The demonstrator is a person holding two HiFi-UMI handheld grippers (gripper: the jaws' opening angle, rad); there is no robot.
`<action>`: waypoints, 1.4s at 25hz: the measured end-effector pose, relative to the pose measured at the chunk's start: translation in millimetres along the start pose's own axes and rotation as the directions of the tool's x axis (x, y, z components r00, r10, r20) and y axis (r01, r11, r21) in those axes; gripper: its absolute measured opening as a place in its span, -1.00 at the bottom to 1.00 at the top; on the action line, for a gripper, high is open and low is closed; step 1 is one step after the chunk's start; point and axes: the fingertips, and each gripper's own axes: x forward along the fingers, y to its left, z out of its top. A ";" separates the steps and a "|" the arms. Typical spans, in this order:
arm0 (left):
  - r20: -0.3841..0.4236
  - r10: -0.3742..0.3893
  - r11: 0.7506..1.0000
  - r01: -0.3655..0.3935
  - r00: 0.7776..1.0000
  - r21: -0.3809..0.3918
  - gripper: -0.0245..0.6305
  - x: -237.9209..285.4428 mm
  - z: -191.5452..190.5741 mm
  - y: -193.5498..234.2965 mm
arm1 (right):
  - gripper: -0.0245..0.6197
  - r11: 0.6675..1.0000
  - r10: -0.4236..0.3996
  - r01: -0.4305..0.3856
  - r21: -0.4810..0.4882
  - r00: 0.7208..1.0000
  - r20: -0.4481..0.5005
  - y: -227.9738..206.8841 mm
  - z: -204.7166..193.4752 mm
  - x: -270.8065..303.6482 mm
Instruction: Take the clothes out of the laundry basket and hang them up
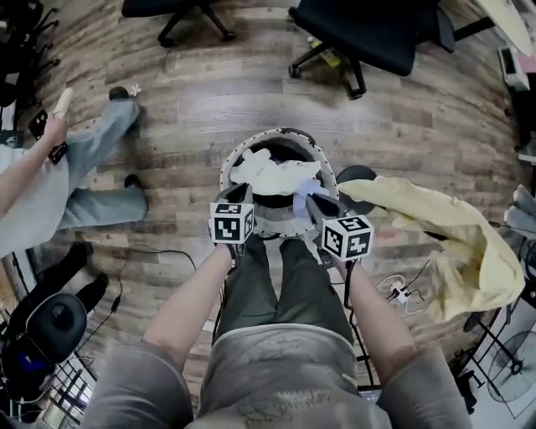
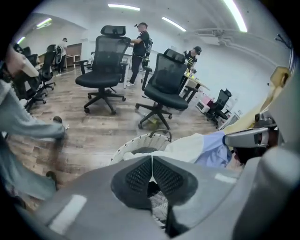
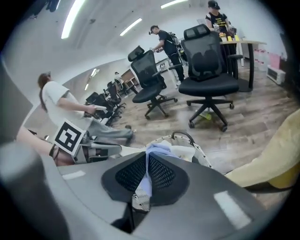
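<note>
This is looking like an open-plan office. Black mesh office chairs (image 2: pixel 105 65) on castors are standing about on a wood-plank floor (image 1: pixel 209 92), at the upper left and centre of the left gripper view. Long strip lights (image 2: pixel 124 7) are glowing across the ceiling. At the upper right of the right gripper view, a person (image 3: pixel 218 18) is standing behind a desk (image 3: pixel 246 44), and rows of further chairs are receding at the left.

Wood-plank floor (image 1: pixel 209 92), black office chairs (image 2: pixel 105 77), ceiling striplights (image 2: pixel 124 7)

Wood floor (image 1: pixel 209 92): laundry basket (image 1: pixel 226 167), office chairs (image 1: pixel 368 33) standing on it.
</note>
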 end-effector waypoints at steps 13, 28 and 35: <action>0.201 -0.101 0.994 0.089 0.974 0.070 -0.92 -156.4 118.3 -62.2 | -0.79 0.985 0.101 -0.078 -0.153 0.984 0.148 101.6 129.8 -152.1; 0.390 -0.315 0.929 0.198 0.865 0.313 -0.92 -318.1 228.8 -135.6 | -0.79 0.963 0.210 -0.105 -0.248 0.867 0.451 195.9 221.1 -315.6; 0.471 -0.394 0.900 0.227 0.790 0.373 -0.91 -377.3 262.8 -162.1 | -0.79 0.945 0.249 -0.082 -0.315 0.806 0.537 226.4 235.9 -375.2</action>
